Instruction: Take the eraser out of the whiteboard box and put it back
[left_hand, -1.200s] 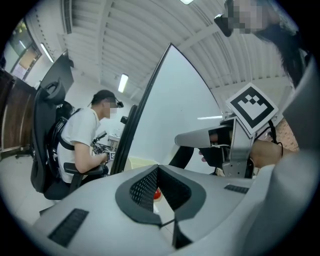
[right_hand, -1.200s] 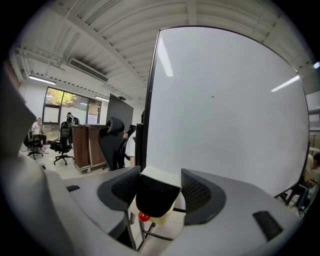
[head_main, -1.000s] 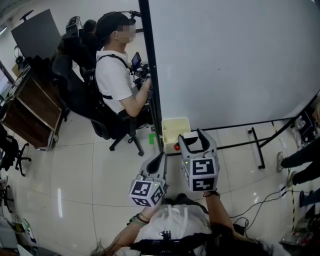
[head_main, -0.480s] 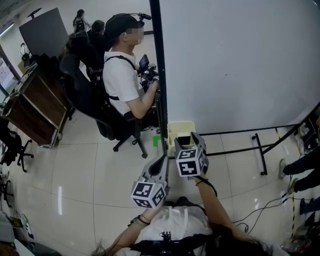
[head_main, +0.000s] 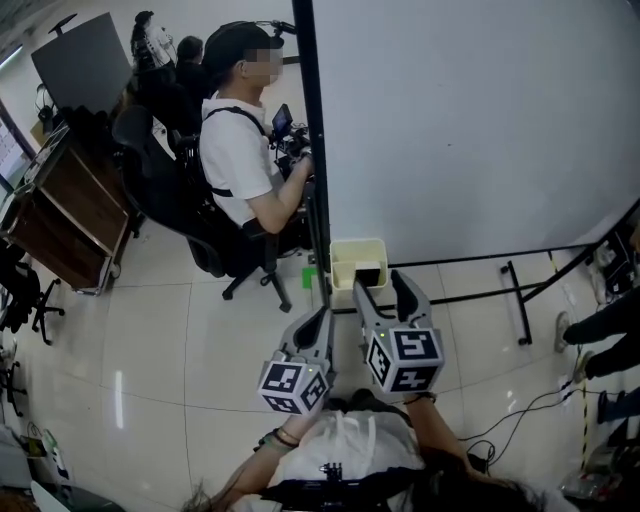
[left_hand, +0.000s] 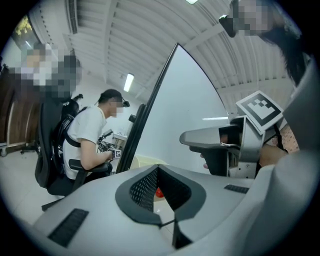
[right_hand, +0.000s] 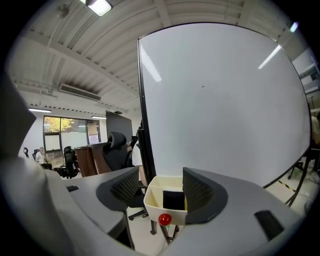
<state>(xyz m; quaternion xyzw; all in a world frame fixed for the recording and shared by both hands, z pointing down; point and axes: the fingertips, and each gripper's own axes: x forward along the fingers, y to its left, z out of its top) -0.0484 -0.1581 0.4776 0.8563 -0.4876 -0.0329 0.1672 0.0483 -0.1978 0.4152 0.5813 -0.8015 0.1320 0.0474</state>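
A cream whiteboard box (head_main: 344, 252) hangs at the lower left corner of the whiteboard (head_main: 470, 120). The black eraser (head_main: 368, 272) lies in its right compartment. My right gripper (head_main: 380, 284) hovers just in front of the box, open, with nothing between its fingers. In the right gripper view the box (right_hand: 153, 199), the eraser (right_hand: 173, 200) and a red knob (right_hand: 164, 219) sit past the right gripper (right_hand: 162, 187). My left gripper (head_main: 324, 313) waits to the left and nearer me, shut on nothing. The left gripper view shows the left gripper (left_hand: 158, 168) with its tips together.
A person (head_main: 235, 150) sits on a black chair (head_main: 160, 195) to the left of the whiteboard's black post (head_main: 308, 150). The board's stand feet (head_main: 516, 298) cross the floor at the right. Cables (head_main: 520, 410) trail there. A wooden desk (head_main: 60, 220) stands far left.
My right gripper reached into the box with the eraser between its jaws, then drew back towards me with the jaws wider. The eraser now lies in the box. My left gripper stayed put.
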